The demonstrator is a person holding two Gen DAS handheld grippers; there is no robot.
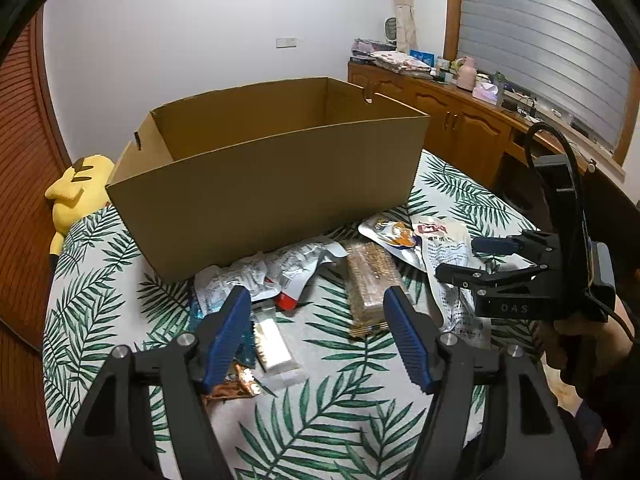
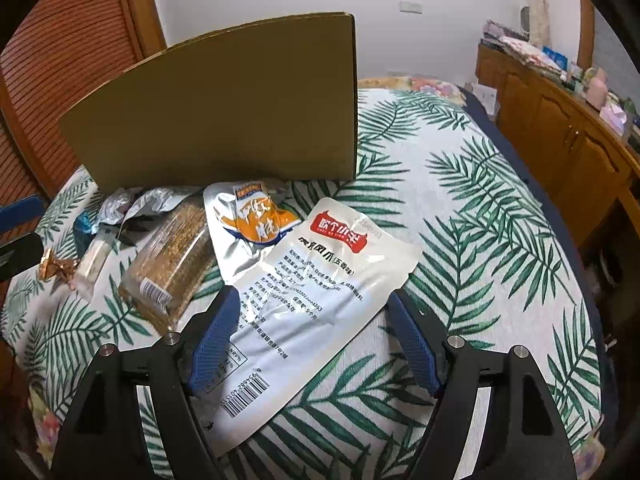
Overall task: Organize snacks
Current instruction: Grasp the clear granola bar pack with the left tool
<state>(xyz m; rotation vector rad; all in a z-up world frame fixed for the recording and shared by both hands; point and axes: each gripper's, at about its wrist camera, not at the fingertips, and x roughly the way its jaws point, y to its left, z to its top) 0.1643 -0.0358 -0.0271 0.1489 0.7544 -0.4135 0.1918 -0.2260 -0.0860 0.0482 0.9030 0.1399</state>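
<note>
While both claws hang open and empty, right claw (image 2: 312, 340) straddles the white pouch (image 2: 308, 292); left claw (image 1: 316, 336) hovers over the brown bar (image 1: 370, 288). Snacks lie mid-worktop (image 2: 460, 208), just before the cardboard box (image 1: 272, 184).

Plain tan on the cardboard box (image 1: 264, 184), no print. Beneath it, white tablecloth (image 2: 460, 208) patterned with green palm fronds. In front of the box: silver pouch (image 2: 256, 224) splashed orange, white packet (image 2: 312, 284) with red label and black text, golden-brown bar (image 2: 172, 264) in clear wrap, coppery foil wrapper (image 2: 56, 270). Left of the box, yellow plush (image 1: 76, 192) with black stripes. Blue ribbed pads (image 1: 228, 332) on black fingers.
</note>
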